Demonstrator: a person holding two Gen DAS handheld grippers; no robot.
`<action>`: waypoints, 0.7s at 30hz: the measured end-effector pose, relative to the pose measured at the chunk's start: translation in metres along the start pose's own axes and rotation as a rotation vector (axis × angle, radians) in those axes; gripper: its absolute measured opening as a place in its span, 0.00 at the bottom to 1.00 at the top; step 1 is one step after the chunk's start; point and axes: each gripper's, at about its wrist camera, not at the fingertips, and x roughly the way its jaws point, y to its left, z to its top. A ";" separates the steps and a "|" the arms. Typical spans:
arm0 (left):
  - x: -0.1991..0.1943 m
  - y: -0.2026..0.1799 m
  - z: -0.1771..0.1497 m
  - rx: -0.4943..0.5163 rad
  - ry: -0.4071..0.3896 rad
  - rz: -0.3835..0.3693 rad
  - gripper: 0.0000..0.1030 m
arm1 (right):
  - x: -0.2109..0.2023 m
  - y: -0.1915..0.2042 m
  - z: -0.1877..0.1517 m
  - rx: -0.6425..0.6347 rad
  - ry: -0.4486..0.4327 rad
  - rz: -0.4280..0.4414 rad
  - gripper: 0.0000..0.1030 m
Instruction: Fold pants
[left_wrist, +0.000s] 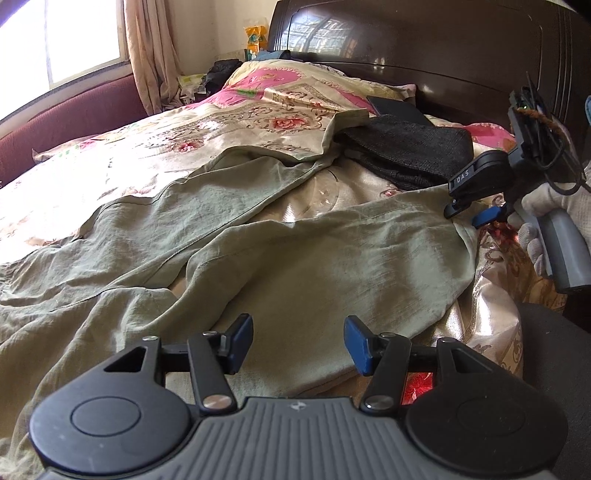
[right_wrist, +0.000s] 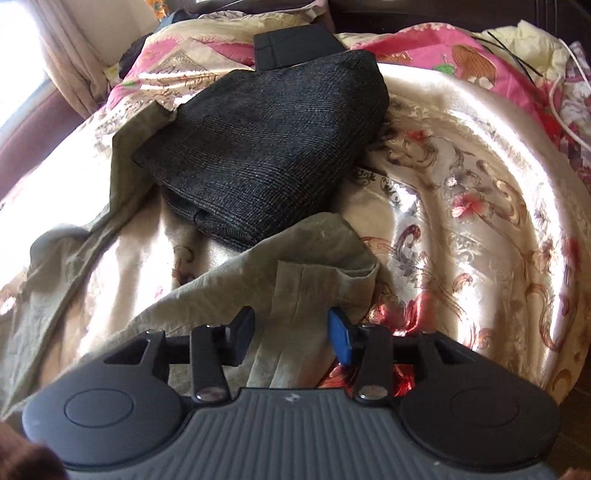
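Note:
Olive-green pants (left_wrist: 229, 236) lie spread and wrinkled on the bed, legs reaching toward the headboard. My left gripper (left_wrist: 298, 343) is open, hovering over the near leg's lower part. My right gripper (right_wrist: 291, 334) is open, its fingers on either side of the folded hem end of a pant leg (right_wrist: 317, 273). In the left wrist view the right gripper (left_wrist: 469, 210) sits at the far end of that leg, held by a white-gloved hand.
A folded dark grey garment (right_wrist: 266, 140) lies just beyond the hem, also in the left wrist view (left_wrist: 406, 155). A black flat box (right_wrist: 291, 44) lies behind it. Floral satin bedspread (right_wrist: 480, 206), dark wooden headboard (left_wrist: 424, 48), maroon padded side (left_wrist: 66, 118).

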 end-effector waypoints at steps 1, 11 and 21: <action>0.001 0.002 -0.001 -0.010 0.002 -0.008 0.67 | 0.002 0.003 0.000 -0.028 0.003 -0.016 0.45; -0.003 0.017 -0.005 -0.072 -0.018 -0.013 0.71 | -0.007 -0.017 0.012 0.013 0.077 0.098 0.01; -0.008 0.012 -0.002 -0.050 -0.035 0.018 0.71 | -0.068 -0.081 0.012 0.085 -0.044 0.134 0.01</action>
